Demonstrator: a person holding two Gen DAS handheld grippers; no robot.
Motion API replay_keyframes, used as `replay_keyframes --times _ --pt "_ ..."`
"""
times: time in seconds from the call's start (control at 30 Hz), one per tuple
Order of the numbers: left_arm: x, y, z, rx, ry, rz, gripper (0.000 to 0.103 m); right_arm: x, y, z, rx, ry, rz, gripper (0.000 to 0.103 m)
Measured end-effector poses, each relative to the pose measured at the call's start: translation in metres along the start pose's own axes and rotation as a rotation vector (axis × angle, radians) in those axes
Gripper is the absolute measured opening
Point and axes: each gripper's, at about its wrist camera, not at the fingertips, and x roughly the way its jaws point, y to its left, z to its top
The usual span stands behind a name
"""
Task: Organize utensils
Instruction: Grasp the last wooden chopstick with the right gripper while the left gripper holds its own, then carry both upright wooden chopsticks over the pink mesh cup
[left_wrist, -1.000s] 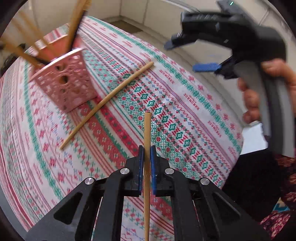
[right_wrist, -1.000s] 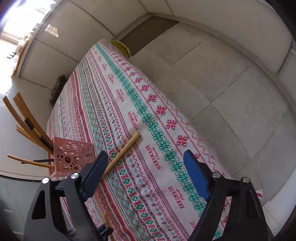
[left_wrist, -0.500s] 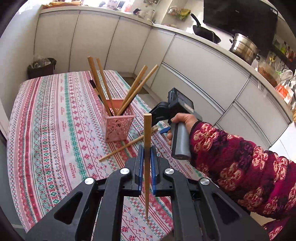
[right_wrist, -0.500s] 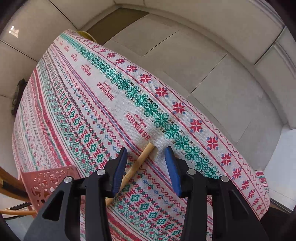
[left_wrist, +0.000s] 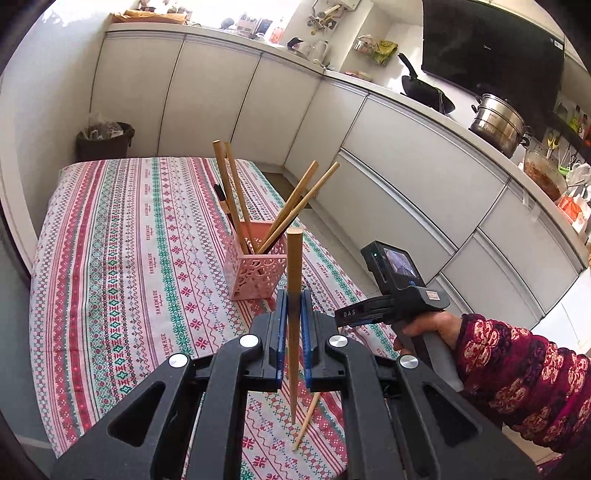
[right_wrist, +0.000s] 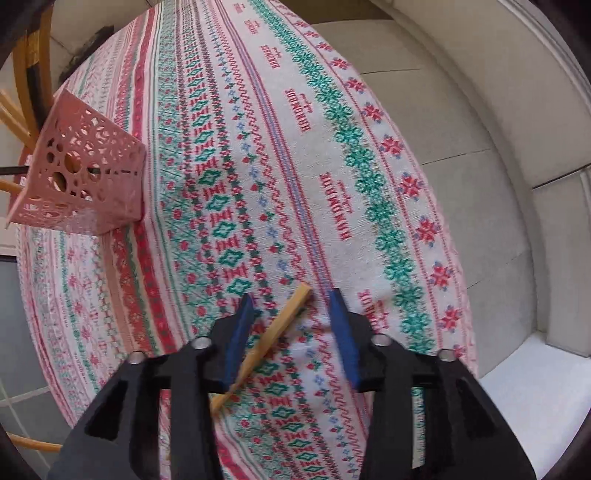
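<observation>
Two grippers are in view, each hand-held. The left gripper (left_wrist: 291, 314) is clamped on a wooden chopstick (left_wrist: 294, 280), which is held upright between the blue pads (left_wrist: 281, 332); its blunt end rises above the fingertips and its thin end points down toward the patterned tablecloth (left_wrist: 129, 258).

The pink basket (left_wrist: 255, 269) is taken as the landmark. It stands on the tablecloth, beyond the left gripper and near the table edge that faces the white cabinets (left_wrist: 406, 155). Several wooden chopsticks (left_wrist: 236, 195) are leaned inside the pink basket at different angles, together with a darker utensil whose kind cannot be told.

A second, loose chopstick (right_wrist: 273, 332) is seen lying flat on the tablecloth, on the near side of the pink basket (right_wrist: 81, 173) and apart from it. The right gripper (right_wrist: 291, 306) is lowered over this loose chopstick with its jaws spread, one blue pad (right_wrist: 240, 332) on each side of the stick. Contact between pads and stick cannot be confirmed; the stick appears to rest on the cloth, ungrasped. From the left wrist view, the right gripper (left_wrist: 354, 319) is seen held by a hand (left_wrist: 432, 328) in a red patterned sleeve.
</observation>
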Motion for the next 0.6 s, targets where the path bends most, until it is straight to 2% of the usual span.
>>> replay_keyframes --times 0.03,0.07,0.13,0.17,0.2,0.27,0.3,0.33,0.4,0.5,0.6 --pt "0.0 0.0 0.0 0.001 0.0 0.007 0.006 0.001 0.003 -0.002 0.004 -0.012 0.012 0.071" --pt "-0.001 0.0 -0.001 0.001 0.0 0.016 0.006 0.002 0.01 -0.005 -0.002 -0.033 -0.032 0.072" --pt "-0.003 0.001 -0.002 0.003 -0.004 0.036 0.006 0.004 0.029 -0.016 -0.045 -0.107 -0.16 0.063" --pt "-0.005 0.002 -0.003 0.002 -0.009 0.045 0.006 0.002 0.031 -0.021 -0.035 -0.137 -0.147 0.051" --pt "-0.008 0.003 -0.004 0.0 -0.016 0.055 0.006 -0.002 0.029 -0.026 -0.021 -0.169 -0.14 0.022" --pt "-0.012 0.003 -0.005 0.0 -0.026 0.066 0.006 -0.009 0.018 -0.037 0.024 -0.202 -0.058 0.01" --pt "-0.015 0.001 -0.006 0.002 -0.033 0.067 0.006 -0.011 0.008 -0.044 0.045 -0.223 -0.003 0.008" --pt "-0.017 -0.002 -0.007 0.009 -0.044 0.066 0.006 -0.013 0.0 -0.052 0.057 -0.258 0.009 0.008" --pt "-0.022 -0.009 -0.009 0.026 -0.075 0.057 0.006 -0.024 -0.009 -0.074 0.028 -0.371 0.104 0.008" --pt "-0.028 -0.025 -0.011 0.056 -0.138 0.055 0.006 -0.055 -0.009 -0.113 -0.069 -0.57 0.139 0.008" --pt "-0.033 -0.036 -0.012 0.055 -0.204 0.053 0.006 -0.089 -0.007 -0.137 -0.117 -0.721 0.18 0.008"
